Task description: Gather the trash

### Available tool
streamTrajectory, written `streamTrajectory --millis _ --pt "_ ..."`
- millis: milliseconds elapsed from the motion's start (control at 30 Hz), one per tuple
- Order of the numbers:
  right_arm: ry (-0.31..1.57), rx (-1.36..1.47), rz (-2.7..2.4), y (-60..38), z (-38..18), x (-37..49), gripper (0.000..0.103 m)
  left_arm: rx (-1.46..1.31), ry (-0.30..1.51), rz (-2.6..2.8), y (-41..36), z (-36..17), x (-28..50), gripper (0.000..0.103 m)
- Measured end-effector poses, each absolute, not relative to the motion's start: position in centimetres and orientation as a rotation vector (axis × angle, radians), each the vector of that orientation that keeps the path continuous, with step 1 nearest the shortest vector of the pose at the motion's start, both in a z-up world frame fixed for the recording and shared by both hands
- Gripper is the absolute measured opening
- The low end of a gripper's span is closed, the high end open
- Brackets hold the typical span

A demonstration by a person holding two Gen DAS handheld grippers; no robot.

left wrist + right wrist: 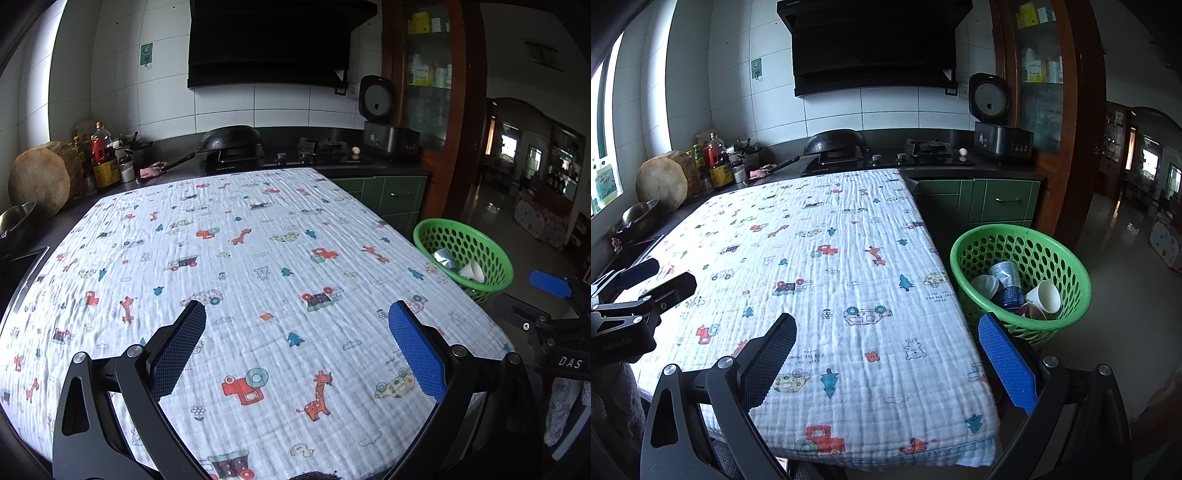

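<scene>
I hold both the left gripper [295, 332] and the right gripper [886, 343] with fingers apart and empty over the patterned cloth [827, 280], while the green basket [1071, 266] (holding a paper cup [1045, 295] and a can [1006, 280]) sits just beside the table's right edge.

Patterned cloth [849, 258] offers open passage; green basket [964, 254] crowds its right edge.

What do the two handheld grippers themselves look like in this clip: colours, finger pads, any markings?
Both are matte black linkage frames with silver pivot bolts and triangular cut-outs. The left gripper and right gripper each carry two long textured pads: one bright blue, the other dark navy mesh. A white "DAS" label shows on the right gripper's body in the left wrist view.
</scene>
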State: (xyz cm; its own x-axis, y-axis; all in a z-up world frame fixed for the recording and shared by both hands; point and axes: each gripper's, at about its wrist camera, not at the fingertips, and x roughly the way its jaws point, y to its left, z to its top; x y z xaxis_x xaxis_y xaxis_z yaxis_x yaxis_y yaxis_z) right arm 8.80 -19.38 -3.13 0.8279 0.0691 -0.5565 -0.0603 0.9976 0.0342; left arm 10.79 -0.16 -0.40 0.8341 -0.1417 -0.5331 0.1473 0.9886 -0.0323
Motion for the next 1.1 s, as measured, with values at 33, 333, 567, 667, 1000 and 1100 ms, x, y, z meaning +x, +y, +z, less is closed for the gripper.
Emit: streamTrajectory --millis 33,333,567,667,1000,1100 --pt "0.591 0.015 0.070 -19.3 -3.1 8.8 0.096 0.009 0.566 -0.152 -0.1 -0.4 10.8 0.098" --pt "0.593 0.007 0.086 -18.6 -3.3 9.2 0.096 0.007 0.565 -0.138 0.4 -0.4 10.7 0.098" --pt "0.595 0.002 0.095 -18.1 -3.4 9.5 0.096 0.003 0.567 -0.129 0.7 -0.4 10.8 0.098" --pt "0.595 -0.001 0.100 -17.9 -3.3 9.6 0.096 0.000 0.568 -0.122 0.9 -0.4 10.8 0.098" --pt "0.599 -0.001 0.106 -17.6 -3.4 9.7 0.096 -0.002 0.572 -0.119 1.1 -0.5 11.0 0.098" --pt "0.600 -0.001 0.107 -17.5 -3.4 9.8 0.096 -0.003 0.571 -0.119 1.1 -0.5 11.0 0.098"
